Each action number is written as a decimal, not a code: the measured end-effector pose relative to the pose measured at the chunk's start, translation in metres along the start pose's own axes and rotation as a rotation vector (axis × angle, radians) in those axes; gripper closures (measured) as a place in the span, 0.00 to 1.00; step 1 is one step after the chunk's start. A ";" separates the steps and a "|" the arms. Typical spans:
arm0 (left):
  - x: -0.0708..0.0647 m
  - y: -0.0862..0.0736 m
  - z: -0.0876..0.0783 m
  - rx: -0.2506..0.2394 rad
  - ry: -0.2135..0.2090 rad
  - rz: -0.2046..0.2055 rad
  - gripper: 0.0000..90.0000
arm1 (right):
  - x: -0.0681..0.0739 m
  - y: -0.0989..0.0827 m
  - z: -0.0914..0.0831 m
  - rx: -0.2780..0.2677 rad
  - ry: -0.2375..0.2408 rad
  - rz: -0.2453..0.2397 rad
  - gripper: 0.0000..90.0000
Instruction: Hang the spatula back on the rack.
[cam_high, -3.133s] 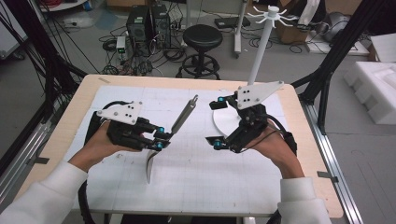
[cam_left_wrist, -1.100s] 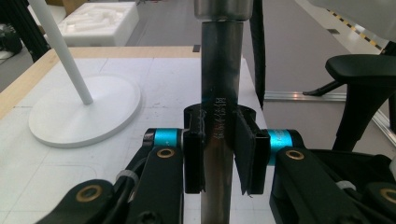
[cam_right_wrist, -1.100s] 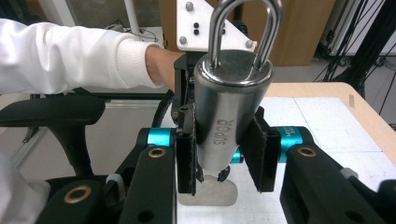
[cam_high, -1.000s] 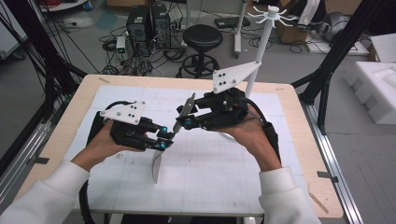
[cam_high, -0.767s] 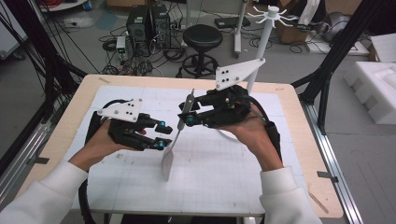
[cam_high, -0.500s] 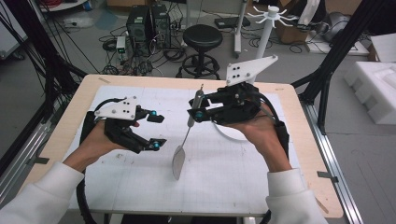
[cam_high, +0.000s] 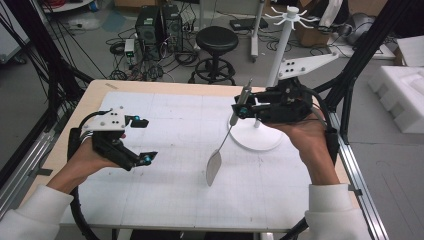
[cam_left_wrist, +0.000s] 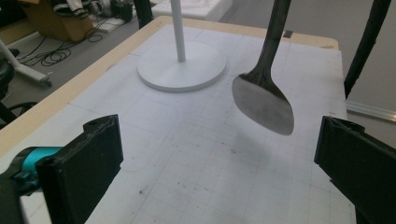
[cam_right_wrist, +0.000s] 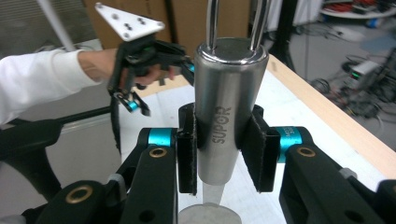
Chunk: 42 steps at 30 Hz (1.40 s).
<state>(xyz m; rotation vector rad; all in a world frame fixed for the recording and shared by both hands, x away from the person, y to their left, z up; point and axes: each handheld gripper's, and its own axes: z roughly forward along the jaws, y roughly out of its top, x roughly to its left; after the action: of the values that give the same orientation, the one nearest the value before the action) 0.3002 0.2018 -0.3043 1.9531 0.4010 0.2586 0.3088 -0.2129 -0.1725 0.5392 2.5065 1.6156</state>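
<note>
A steel spatula (cam_high: 214, 167) hangs blade down above the middle of the white mat. My right gripper (cam_high: 241, 106) is shut on its thick handle (cam_right_wrist: 224, 107), which is stamped SUPOR and sits between the two pads (cam_right_wrist: 187, 149). The top of the handle points up and toward the white hook stand (cam_high: 278, 55). My left gripper (cam_high: 145, 140) is open at the left of the mat, with nothing between its jaws. From the left gripper view, the blade (cam_left_wrist: 264, 100) floats ahead of the open gripper (cam_left_wrist: 219, 172), with the stand's round base (cam_left_wrist: 182, 70) behind it.
The stand's base (cam_high: 255, 136) rests on the mat's right part, under the right hand. The wooden table edge (cam_high: 165, 86) runs along the back. A stool (cam_high: 216, 41), computer cases and cables are on the floor beyond. The left gripper (cam_right_wrist: 140, 60) is also in the right gripper view.
The spatula went from my left gripper to my right. The left one opened and drew back to the left; the right one carried the spatula right toward the stand.
</note>
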 end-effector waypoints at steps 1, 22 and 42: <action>0.000 -0.004 -0.002 0.002 0.005 -0.005 0.02 | -0.002 -0.001 -0.003 -0.001 -0.012 0.003 0.77; 0.010 -0.058 -0.031 -0.052 0.112 -0.064 0.02 | -0.023 0.005 -0.049 0.028 -0.225 0.089 0.77; 0.018 -0.086 -0.033 -0.041 0.125 -0.095 0.02 | -0.057 0.025 -0.066 0.113 -0.336 0.132 0.77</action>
<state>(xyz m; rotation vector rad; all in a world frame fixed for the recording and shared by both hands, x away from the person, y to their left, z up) 0.2909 0.2681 -0.3697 1.8775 0.5638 0.3260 0.3491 -0.2801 -0.1273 0.9226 2.3588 1.2962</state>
